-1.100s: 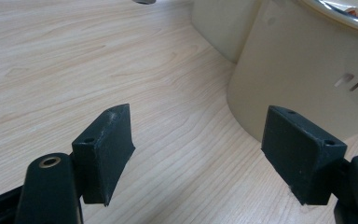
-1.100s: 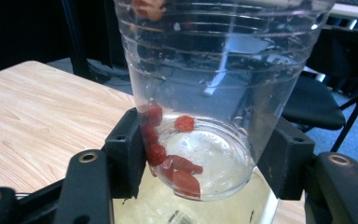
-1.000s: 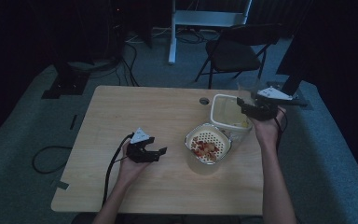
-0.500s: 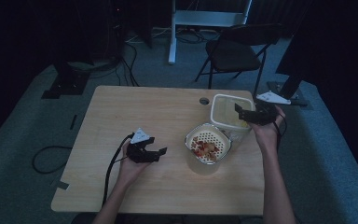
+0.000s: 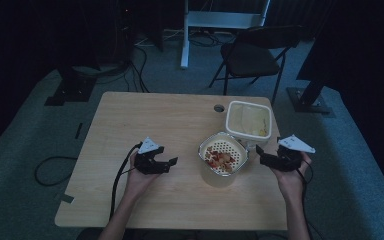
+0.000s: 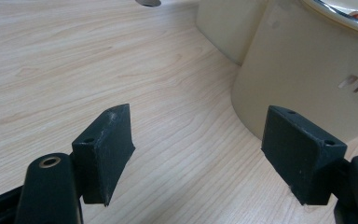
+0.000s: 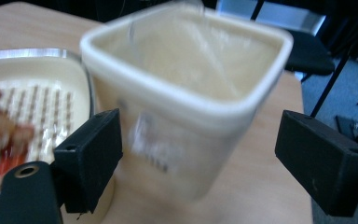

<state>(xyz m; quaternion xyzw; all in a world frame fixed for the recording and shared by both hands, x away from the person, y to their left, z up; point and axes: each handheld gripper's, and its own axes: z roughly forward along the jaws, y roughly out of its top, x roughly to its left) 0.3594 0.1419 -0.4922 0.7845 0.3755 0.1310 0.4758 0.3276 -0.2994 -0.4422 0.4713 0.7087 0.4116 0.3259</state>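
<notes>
A cream tub [image 5: 220, 175] stands at the middle right of the wooden table [image 5: 145, 115], with a perforated strainer [image 5: 223, 151] in it that holds reddish food [image 5: 220, 159]. Behind it stands an open square cream container [image 5: 248, 119]. My left gripper [image 5: 169, 164] rests open to the left of the tub; in the left gripper view its jaws [image 6: 200, 140] are wide apart over bare wood, the tub [image 6: 303, 79] just ahead at the right. My right gripper [image 5: 260, 156] sits open to the right of the tub. Its jaws [image 7: 200, 154] have just closed a little, and frame the square container [image 7: 186, 93] without touching it.
The table has a round cable hole [image 5: 219, 107] near its far edge. A black folding chair [image 5: 252, 52] stands behind the table, and cables [image 5: 130, 75] lie on the grey carpet at the far left. The right gripper sits close to the table's right edge.
My right hand has come down from above the square container to the table's right side, and its jaws have opened. The left hand has not moved.
</notes>
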